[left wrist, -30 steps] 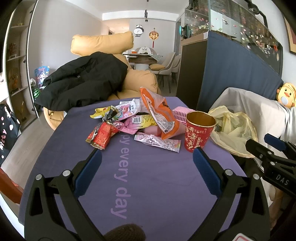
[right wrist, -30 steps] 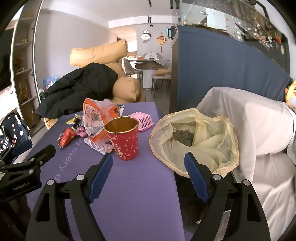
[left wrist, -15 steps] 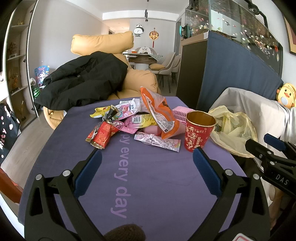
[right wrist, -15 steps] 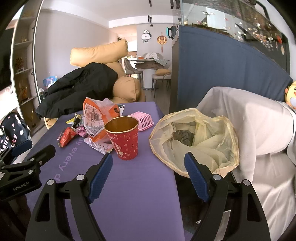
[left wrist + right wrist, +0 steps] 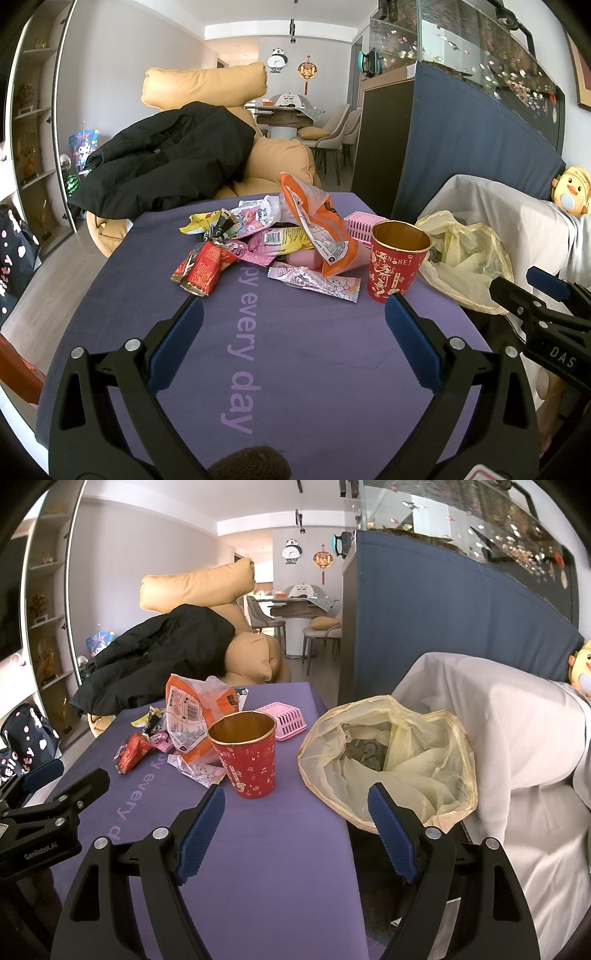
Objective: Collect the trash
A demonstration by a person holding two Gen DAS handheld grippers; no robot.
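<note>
A heap of snack wrappers [image 5: 266, 240] lies at the far middle of the purple table [image 5: 295, 362]: an orange bag [image 5: 317, 229], a red wrapper [image 5: 203, 267], a pink printed wrapper [image 5: 314, 282]. A red paper cup [image 5: 397, 258] stands upright to their right, also the red paper cup [image 5: 249, 755] in the right wrist view. A yellow trash bag [image 5: 388, 760] gapes open off the table's right edge. My left gripper [image 5: 293, 314] is open, short of the heap, holding nothing. My right gripper [image 5: 295, 805] is open between cup and bag, holding nothing.
A pink slatted basket [image 5: 284, 720] sits behind the cup. A black jacket [image 5: 166, 162] is draped over a tan armchair [image 5: 207, 85] past the table. A white-covered sofa [image 5: 498, 716] and a dark blue cabinet [image 5: 443, 624] stand on the right.
</note>
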